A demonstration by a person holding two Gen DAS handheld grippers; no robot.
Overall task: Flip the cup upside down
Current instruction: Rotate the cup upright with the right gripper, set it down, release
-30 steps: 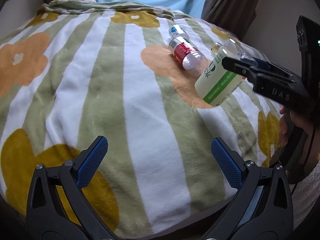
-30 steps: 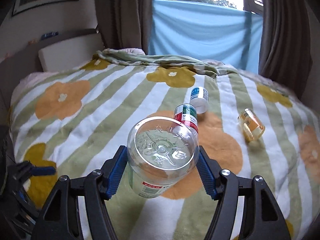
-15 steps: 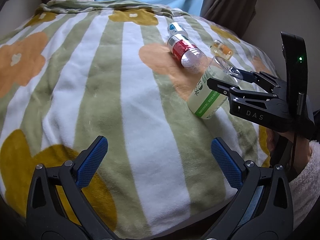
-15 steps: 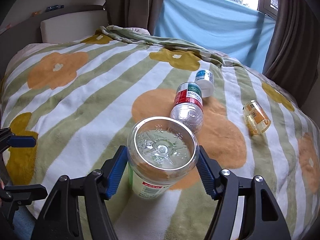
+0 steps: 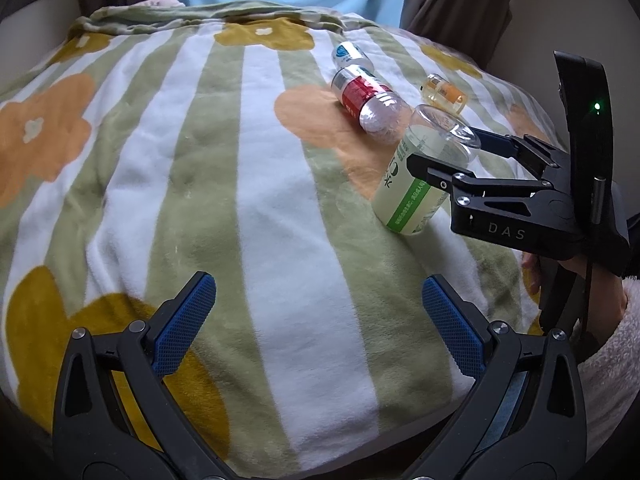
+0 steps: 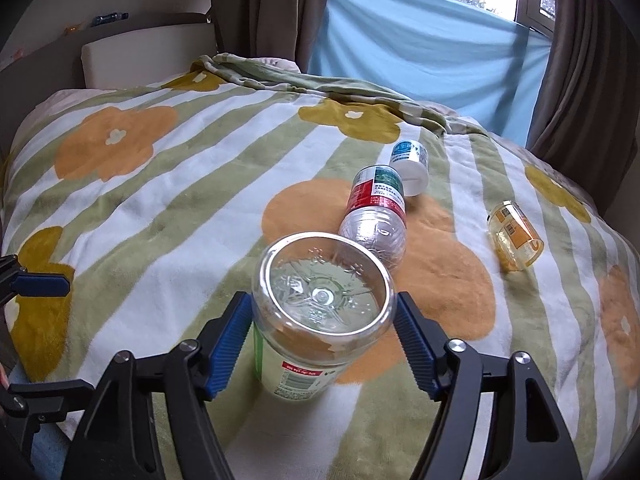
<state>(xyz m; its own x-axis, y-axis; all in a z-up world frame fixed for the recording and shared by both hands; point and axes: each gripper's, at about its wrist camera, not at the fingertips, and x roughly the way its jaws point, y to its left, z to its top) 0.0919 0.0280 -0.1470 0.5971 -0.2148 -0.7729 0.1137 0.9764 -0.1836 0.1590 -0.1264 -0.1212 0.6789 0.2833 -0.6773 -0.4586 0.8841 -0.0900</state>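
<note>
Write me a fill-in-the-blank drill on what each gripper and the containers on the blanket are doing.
1. The clear plastic cup with the green label is held by the ____ gripper.
2. The left gripper holds nothing; its jaws are ____.
3. The red-labelled clear bottle is ____ on the striped floral blanket.
4. The held cup's sealed base faces ____.

Missing words: right; open; lying; up

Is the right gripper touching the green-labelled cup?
Touching. In the right wrist view both blue pads press the sides of the green-labelled cup, with the right gripper shut around it.
</note>
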